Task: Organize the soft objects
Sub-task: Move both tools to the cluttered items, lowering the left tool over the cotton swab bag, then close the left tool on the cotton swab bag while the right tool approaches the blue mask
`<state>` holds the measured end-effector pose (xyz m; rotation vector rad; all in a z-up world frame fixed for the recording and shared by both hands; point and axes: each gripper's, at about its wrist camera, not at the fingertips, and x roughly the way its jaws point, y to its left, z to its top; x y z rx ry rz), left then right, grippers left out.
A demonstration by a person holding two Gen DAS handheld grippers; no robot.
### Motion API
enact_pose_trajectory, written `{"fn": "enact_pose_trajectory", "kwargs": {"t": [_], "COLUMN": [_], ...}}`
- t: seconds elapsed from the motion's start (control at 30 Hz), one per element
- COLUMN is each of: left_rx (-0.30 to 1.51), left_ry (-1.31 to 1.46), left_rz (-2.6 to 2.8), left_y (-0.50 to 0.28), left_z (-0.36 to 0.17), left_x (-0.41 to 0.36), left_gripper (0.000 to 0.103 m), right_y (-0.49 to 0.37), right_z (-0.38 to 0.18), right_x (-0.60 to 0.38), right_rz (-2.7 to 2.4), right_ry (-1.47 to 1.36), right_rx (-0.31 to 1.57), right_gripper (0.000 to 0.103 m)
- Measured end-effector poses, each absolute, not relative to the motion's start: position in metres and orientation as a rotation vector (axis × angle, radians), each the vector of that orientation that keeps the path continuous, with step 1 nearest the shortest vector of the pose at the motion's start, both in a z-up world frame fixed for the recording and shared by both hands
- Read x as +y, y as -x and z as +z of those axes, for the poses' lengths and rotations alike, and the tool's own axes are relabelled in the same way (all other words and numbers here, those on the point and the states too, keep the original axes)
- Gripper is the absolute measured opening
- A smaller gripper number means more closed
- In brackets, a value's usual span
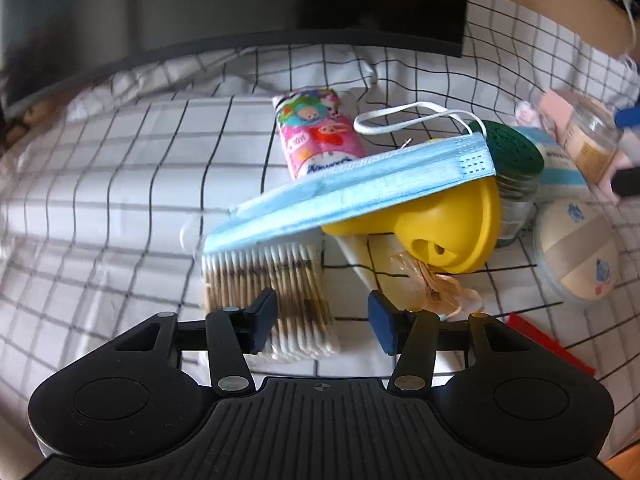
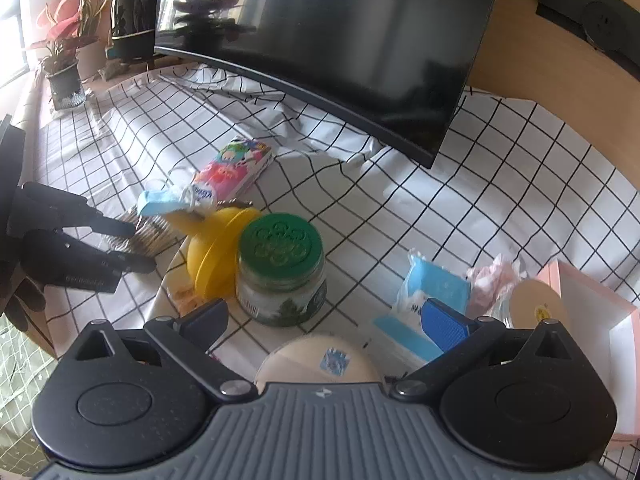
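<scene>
One face mask (image 1: 352,192) lies across one bundle of cotton swabs (image 1: 272,280) and one yellow funnel (image 1: 452,224). We hold our left gripper (image 1: 322,320) and right gripper (image 2: 332,320) spread, both empty.

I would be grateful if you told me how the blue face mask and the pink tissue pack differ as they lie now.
The face mask is plain light blue; the tissue pack is pink with cartoon pictures. The face mask is propped across the cotton swabs and the yellow funnel, tilted; the tissue pack lies flat on the checked cloth. Neither gripper holds either.
</scene>
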<state>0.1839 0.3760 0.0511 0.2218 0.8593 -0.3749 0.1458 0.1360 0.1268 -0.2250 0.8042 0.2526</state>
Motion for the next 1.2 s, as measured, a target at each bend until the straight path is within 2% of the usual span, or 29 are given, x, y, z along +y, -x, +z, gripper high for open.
{"fn": "enact_pose_trajectory", "kwargs": {"t": [0.17, 0.47, 0.67, 0.83, 1.2], "left_rx": [0.83, 0.813, 0.8, 0.802, 0.817], "left_ry": [-0.373, 0.002, -0.026, -0.039, 0.122], "left_rz": [-0.246, -0.203, -0.167, -0.122, -0.146], "left_y": [-0.192, -0.222, -0.232, -0.236, -0.23], "left_z": [0.042, 0.046, 0.045, 0.044, 0.05], "left_x": [0.382, 0.431, 0.43, 0.432, 0.46], "left_gripper": [0.059, 0.063, 0.065, 0.065, 0.063], "right_y": [-0.147, -0.142, -0.14, -0.154, -0.19], "right_z": [0.13, 0.126, 0.135, 0.164, 0.179], "right_x": [0.137, 0.147, 0.155, 0.176, 0.234], "right_rz": [0.256, 0.303, 0.328, 0.452, 0.584], "right_ry": [0.206, 0.262, 0.319, 0.353, 0.407], "right_rx": [0.786, 0.802, 0.783, 0.779, 0.793], "right_gripper": [0.103, 0.103, 0.103, 0.103, 0.103]}}
